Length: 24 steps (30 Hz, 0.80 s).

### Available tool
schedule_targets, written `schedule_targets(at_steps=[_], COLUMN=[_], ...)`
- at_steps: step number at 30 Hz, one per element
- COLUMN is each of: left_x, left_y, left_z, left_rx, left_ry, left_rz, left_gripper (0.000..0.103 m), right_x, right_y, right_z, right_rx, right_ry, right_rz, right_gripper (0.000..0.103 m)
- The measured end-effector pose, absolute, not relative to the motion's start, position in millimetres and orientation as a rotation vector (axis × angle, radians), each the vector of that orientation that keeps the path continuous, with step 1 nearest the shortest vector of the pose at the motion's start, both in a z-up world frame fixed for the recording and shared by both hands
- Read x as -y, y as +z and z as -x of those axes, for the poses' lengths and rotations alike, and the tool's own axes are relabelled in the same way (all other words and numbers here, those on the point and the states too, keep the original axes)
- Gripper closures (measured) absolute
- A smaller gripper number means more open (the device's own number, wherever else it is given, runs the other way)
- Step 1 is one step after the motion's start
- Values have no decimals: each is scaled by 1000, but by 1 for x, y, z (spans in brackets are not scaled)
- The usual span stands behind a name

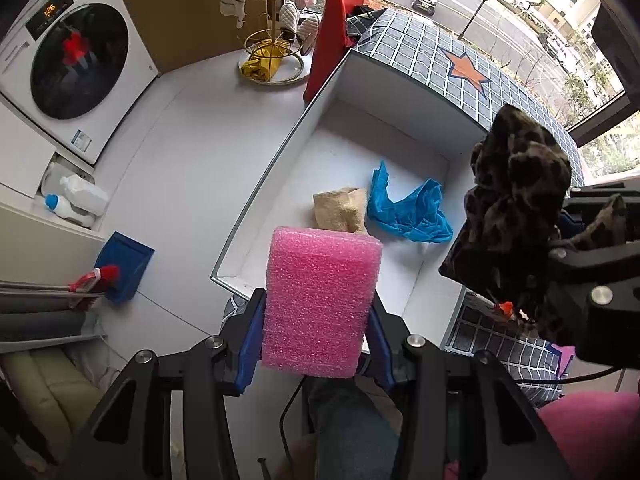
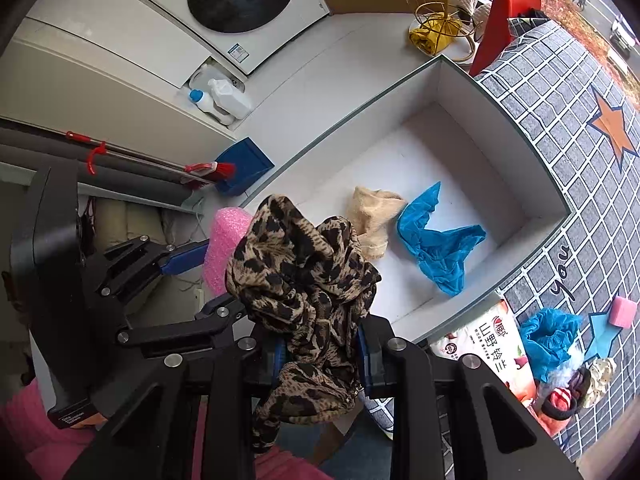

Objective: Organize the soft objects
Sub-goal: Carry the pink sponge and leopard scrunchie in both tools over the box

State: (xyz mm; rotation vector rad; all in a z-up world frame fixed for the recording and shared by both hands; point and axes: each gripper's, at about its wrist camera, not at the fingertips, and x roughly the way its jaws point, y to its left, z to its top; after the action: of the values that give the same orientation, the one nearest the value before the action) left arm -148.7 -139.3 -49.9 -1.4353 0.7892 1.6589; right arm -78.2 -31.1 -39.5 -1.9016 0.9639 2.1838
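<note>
Here: two grippers, each loaded, held over the near end of a white box.

Nearest, the left gripper (image 1: 318, 320) has its blue fingers (image 1: 250, 344) closed against the sides of a pink foam block (image 1: 320, 300), standing upright above the box's near rim; the right gripper (image 2: 318, 350) is clamped on a bunched leopard-print cloth (image 2: 304, 280), just beside the foam. Both loads screen the near rim. Beyond, the white box (image 1: 280, 152) holds a beige cloth (image 1: 342, 210) touching a crumpled blue cloth (image 1: 408, 208); its far half is bare floor. A checked star-print cover (image 2: 560, 92) borders the box's right side, carrying a printed packet (image 2: 496, 344), more blue cloth (image 2: 548, 336) and a small pink block (image 2: 622, 311). Left, well apart: blue dustpan (image 1: 124, 264), red brush (image 1: 96, 276), detergent bottles (image 1: 76, 200), washing machine (image 1: 76, 64). Farthest: gold wire rack (image 1: 272, 40), red chair (image 1: 336, 28).
</note>
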Motion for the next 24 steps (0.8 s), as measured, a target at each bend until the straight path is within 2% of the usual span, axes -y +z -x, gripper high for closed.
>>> schedule_targets(at_steps=[24], left_x=[128], left_y=[-56], left_z=[143], left_rx=[-831], left_ry=[1632], left_rz=[1426], left_gripper=[53], right_x=[16], right_y=[-42], right_z=[67], right_rx=[-1022], right_ry=[2138], right_rz=[1860], right_gripper=[74])
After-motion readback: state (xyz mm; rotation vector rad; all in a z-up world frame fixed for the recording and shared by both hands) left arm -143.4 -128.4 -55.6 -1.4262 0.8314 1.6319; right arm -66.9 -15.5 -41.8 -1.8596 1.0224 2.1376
